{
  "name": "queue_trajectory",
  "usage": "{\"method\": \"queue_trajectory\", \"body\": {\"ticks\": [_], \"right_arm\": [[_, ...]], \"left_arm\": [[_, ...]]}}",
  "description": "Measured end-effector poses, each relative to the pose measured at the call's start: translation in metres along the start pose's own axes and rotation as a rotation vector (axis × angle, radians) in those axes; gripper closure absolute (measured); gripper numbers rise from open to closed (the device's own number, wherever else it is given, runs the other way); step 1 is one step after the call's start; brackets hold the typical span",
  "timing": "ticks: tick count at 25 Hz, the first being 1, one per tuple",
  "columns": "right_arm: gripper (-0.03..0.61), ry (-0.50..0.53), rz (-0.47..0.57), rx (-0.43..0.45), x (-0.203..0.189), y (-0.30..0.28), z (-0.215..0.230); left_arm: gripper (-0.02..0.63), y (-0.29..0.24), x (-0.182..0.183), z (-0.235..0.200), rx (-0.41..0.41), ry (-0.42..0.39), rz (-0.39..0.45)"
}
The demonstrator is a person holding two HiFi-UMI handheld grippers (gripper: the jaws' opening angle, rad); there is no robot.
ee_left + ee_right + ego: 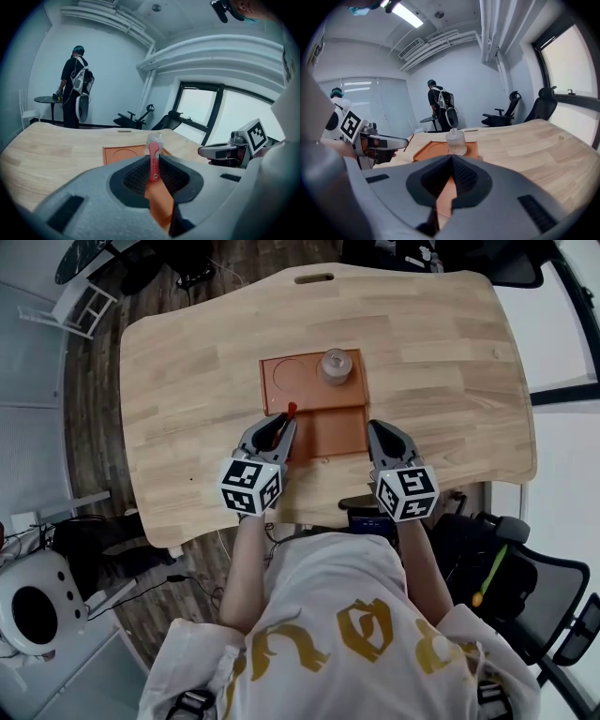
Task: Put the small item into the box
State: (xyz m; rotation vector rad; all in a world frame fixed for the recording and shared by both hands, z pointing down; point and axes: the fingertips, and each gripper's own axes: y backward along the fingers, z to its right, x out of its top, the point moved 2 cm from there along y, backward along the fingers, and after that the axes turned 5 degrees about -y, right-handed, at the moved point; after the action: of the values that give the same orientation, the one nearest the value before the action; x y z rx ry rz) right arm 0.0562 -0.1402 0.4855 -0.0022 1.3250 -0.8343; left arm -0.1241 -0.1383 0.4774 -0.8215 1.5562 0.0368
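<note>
Cannot tell what the red item (153,161) is: half buried between jaws of the left gripper (286,423), tiny at head view's centre.

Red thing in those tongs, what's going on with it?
A person holds tongs in each hand over a wooden table. The left tongs are shut on a small red item at the left edge of the orange box, not yet dropped in. The right tongs are shut and empty near its right side. A clear jar stands at the box's far end.
</note>
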Motion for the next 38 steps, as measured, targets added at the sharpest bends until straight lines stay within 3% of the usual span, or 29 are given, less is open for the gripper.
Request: {"method": "queue_trajectory", "body": {"ticks": [31, 38], "right_arm": [[0.568, -0.038, -0.124, -0.030, -0.038, -0.028, 0.027], [0.568, -0.054, -0.149, -0.039, -0.044, -0.034, 0.037]], "left_arm": [[0.554, -0.065, -0.063, 0.025, -0.141, -0.077, -0.295], [0.554, -0.077, -0.086, 0.027, -0.137, -0.102, -0.415]]}}
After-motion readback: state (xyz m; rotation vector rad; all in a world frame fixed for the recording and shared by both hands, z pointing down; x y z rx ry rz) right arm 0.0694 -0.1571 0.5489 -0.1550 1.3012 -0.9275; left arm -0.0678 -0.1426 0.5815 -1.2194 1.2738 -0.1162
